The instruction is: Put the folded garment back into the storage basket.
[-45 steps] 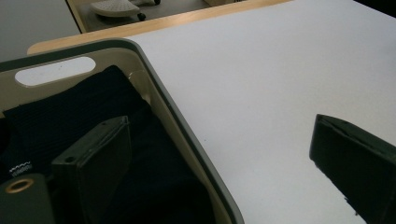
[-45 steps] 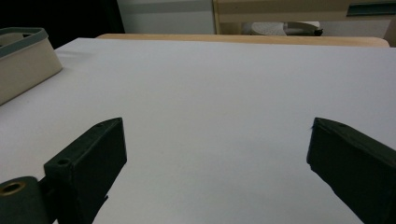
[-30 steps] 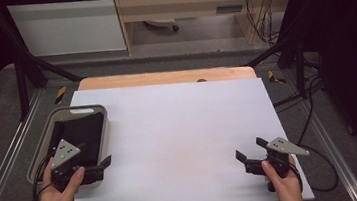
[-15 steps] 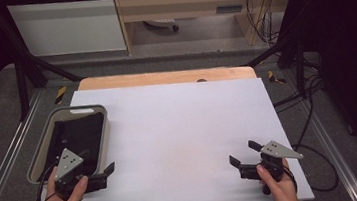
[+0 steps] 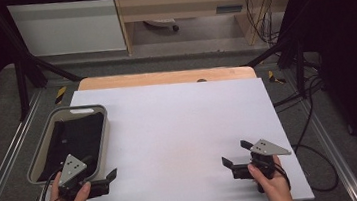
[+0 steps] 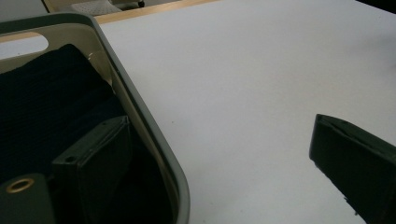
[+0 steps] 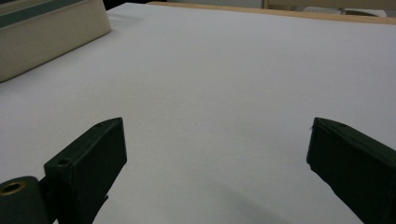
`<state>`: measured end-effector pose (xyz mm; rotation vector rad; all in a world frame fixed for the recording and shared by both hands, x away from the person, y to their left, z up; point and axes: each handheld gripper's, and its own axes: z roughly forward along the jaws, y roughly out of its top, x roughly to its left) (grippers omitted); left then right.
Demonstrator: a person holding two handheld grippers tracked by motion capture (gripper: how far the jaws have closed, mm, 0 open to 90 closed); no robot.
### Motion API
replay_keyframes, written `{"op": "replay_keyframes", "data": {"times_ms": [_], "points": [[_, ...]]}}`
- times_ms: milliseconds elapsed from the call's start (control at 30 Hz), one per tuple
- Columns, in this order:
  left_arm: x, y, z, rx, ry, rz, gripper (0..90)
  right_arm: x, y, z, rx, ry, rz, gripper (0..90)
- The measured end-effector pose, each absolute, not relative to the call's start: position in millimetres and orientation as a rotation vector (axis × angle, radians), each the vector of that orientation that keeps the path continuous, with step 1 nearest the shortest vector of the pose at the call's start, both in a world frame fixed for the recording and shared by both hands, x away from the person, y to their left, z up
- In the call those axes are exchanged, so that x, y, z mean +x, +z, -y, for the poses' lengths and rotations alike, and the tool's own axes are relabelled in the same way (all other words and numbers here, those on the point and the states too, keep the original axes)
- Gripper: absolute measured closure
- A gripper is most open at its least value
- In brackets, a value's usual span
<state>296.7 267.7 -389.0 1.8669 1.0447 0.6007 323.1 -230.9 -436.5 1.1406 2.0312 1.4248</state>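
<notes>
The wide white counter [image 5: 179,130] is evenly and softly lit from above — no glare, no hot spots. The floor and the room at the picture's left and right edges fall into near black. The high view is slightly soft and grainy. A faint shadow lies under the black right tongs [image 5: 237,160] near the counter's near right corner. In the left gripper view the black cloth [image 6: 42,112] inside the grey plastic tray [image 6: 140,121] is a dark mass with little detail, and the near tongs are blurred. In the right gripper view a dim shadow shows on the counter between the jaws — the far edge is out of focus.
</notes>
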Motion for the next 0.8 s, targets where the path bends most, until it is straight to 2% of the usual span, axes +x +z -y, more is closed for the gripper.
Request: {"op": "replay_keyframes", "data": {"times_ms": [800], "points": [[294, -387, -266, 1.813, 0.606, -1.021, 6.5, 329, -448, 196, 1.127, 1.395, -2.123, 5.8]]}}
